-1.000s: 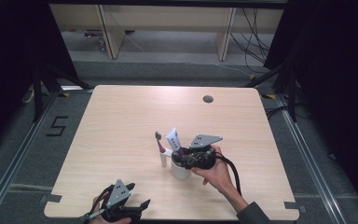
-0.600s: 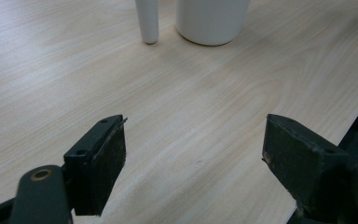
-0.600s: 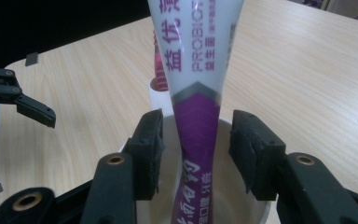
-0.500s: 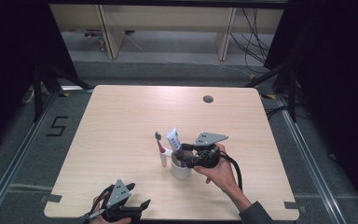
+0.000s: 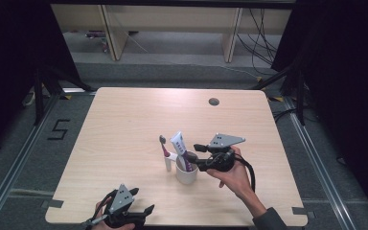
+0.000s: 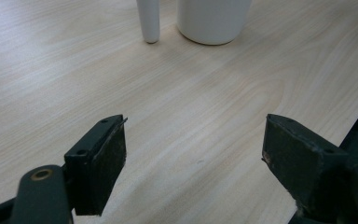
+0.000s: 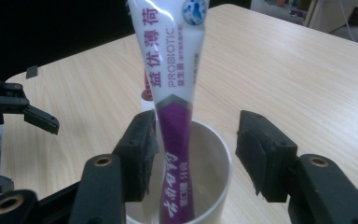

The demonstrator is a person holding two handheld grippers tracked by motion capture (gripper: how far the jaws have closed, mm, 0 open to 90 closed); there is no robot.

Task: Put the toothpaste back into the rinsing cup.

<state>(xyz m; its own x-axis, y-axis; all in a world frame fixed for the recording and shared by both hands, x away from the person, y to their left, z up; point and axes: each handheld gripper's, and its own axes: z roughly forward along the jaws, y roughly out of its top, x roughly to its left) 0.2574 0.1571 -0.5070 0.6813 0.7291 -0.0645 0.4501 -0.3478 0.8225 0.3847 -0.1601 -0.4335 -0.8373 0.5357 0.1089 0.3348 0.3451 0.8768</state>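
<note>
A white cup (image 5: 186, 174) stands at the middle of the table, front half. A white and purple toothpaste tube (image 5: 180, 145) stands upright in it. In the right gripper view the tube (image 7: 173, 84) rises out of the cup (image 7: 212, 154) between my right gripper's (image 7: 198, 140) jaws. Those jaws have just been opening; the left pad is close beside the tube and the right pad is well clear of it. From above, my right gripper (image 5: 194, 157) sits just right of the cup. A toothbrush (image 5: 165, 151) stands left of the cup. My left gripper (image 5: 143, 201) rests open at the front edge with nothing in it.
The wooden table (image 5: 124, 124) has a round cable hole (image 5: 214, 101) at the back right. In the left gripper view my left gripper (image 6: 193, 149) looks along bare wood toward the cup's base (image 6: 213, 21) and the toothbrush handle (image 6: 148, 21). The table edge lies close to its right jaw.
My right gripper's jaws have spread apart around the tube and the hand has drifted slightly right of the cup. The tube stays standing in the cup. The left gripper has not moved.
</note>
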